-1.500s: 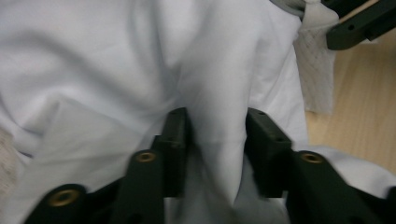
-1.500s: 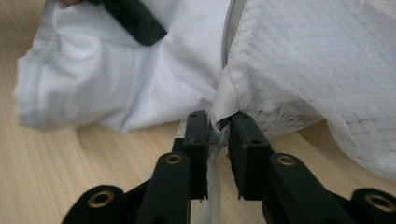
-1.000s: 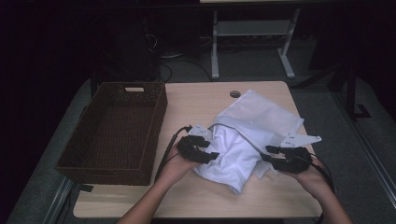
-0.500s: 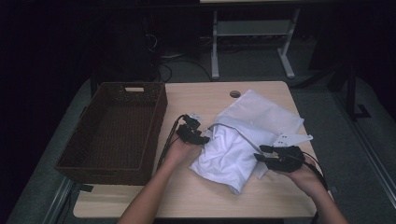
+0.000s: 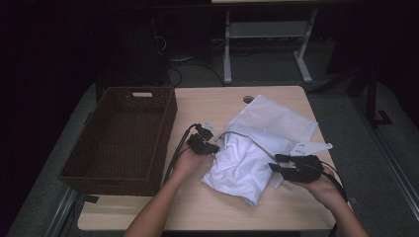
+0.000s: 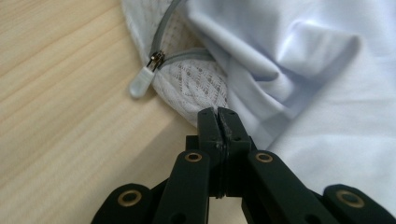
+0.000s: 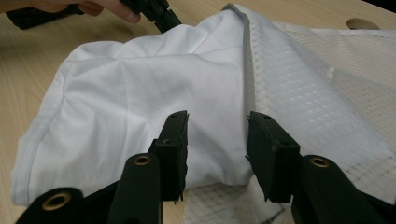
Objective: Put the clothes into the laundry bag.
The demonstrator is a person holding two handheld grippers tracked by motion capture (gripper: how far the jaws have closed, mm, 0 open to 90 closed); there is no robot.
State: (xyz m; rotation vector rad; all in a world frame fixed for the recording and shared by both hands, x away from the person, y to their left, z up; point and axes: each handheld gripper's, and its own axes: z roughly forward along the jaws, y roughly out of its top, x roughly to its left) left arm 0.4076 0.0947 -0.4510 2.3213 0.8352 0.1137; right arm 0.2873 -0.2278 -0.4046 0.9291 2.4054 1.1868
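The left hand-held gripper (image 6: pixel 218 122) has just clamped shut on the mesh laundry bag's (image 5: pixel 276 118) rim beside the zipper pull (image 6: pixel 141 83). The right hand-held gripper (image 7: pixel 217 140) stands half open around the white garment (image 5: pixel 242 165) on the tabletop (image 5: pixel 207 103). Bagging is apparently underway (garment half inside); next, hold the mouth open and push the cloth deeper.

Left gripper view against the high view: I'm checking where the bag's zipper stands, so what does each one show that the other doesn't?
Left gripper view alone: the zipper pull with its pale tab lying on the wood, the grey zipper tape along the mesh bag, and the left gripper with its jaws shut at the bag's edge.

High view alone: the wicker basket left of the work, the right gripper at the white garment, and both forearms.

Shared: the wooden table, the mesh bag, the garment half out of it.
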